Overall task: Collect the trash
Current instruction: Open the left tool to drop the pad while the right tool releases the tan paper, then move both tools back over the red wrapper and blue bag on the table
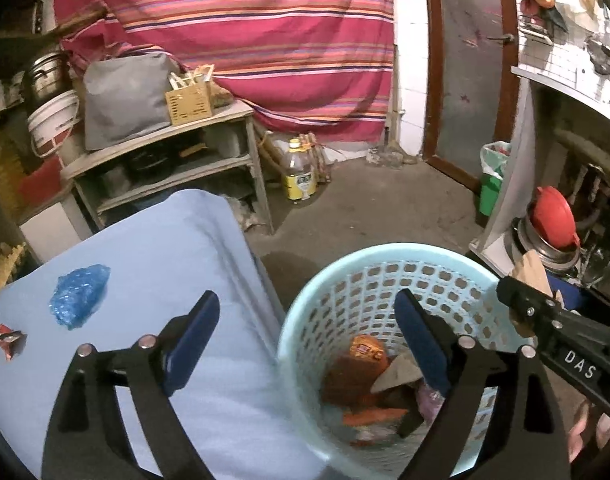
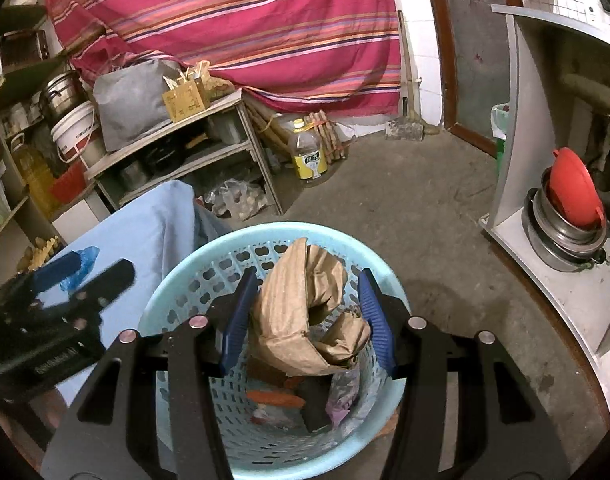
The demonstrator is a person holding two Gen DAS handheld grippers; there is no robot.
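A light blue plastic basket (image 1: 301,312) stands on the floor beside a table under a light blue cloth (image 1: 177,248); it holds orange wrappers (image 1: 365,352) and other scraps. My left gripper (image 1: 309,328) is open and empty, one finger over the cloth, the other over the basket. A crumpled blue wrapper (image 1: 79,296) and a small red scrap (image 1: 9,338) lie on the cloth to its left. My right gripper (image 2: 305,312) holds a crumpled brown paper bag (image 2: 301,312) between its fingers above the basket (image 2: 177,300). It also shows in the left wrist view (image 1: 545,312).
A grey shelf unit (image 1: 177,152) with a grey bag and a cardboard box stands behind the table. A yellow-labelled bottle (image 1: 299,172) stands on the concrete floor. A green bin (image 1: 491,184) and a counter with metal pots and a red lid (image 1: 553,216) are to the right.
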